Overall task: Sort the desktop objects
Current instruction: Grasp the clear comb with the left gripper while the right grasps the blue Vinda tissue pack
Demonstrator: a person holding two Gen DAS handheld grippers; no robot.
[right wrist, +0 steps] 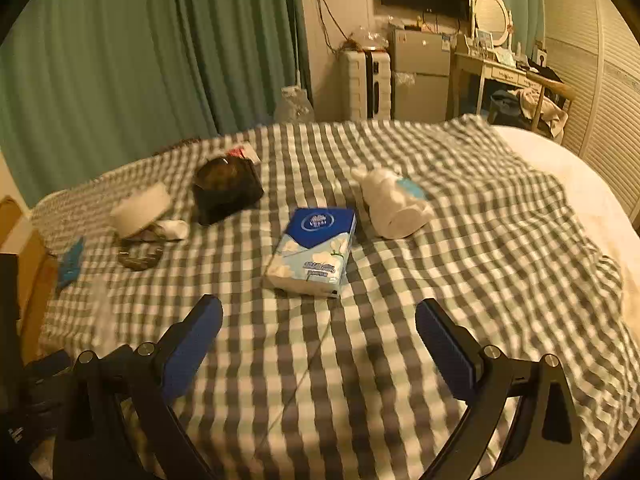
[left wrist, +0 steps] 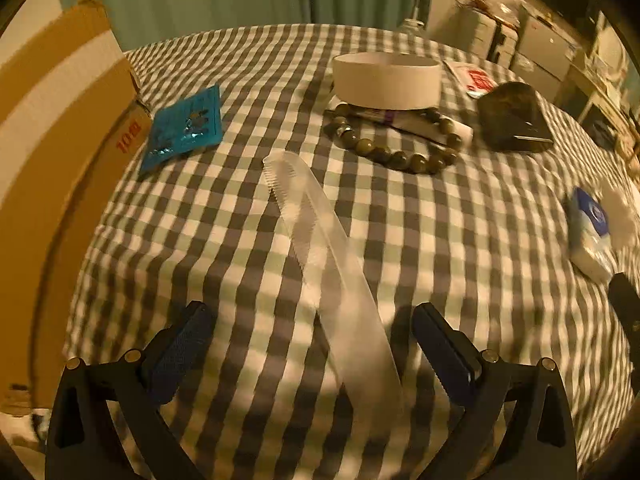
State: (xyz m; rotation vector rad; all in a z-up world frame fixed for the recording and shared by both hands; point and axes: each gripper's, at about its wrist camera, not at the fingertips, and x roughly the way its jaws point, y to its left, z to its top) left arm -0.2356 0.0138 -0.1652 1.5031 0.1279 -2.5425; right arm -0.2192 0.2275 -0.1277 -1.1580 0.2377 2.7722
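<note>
The left gripper (left wrist: 312, 330) is held with jaws apart, a translucent comb (left wrist: 320, 248) lying between them. Ahead of the right gripper (right wrist: 318, 330), jaws likewise apart, a tissue pack (right wrist: 312, 252) is seen.

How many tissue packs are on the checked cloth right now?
1: the blue tissue pack lies flat ahead of the open right gripper, beside a white plush toy. It also shows at the left view's right edge. Others may be hidden.

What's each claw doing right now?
Left claw: open, straddling the clear comb, not gripping.
Right claw: open, empty, facing the tissue pack.
</note>
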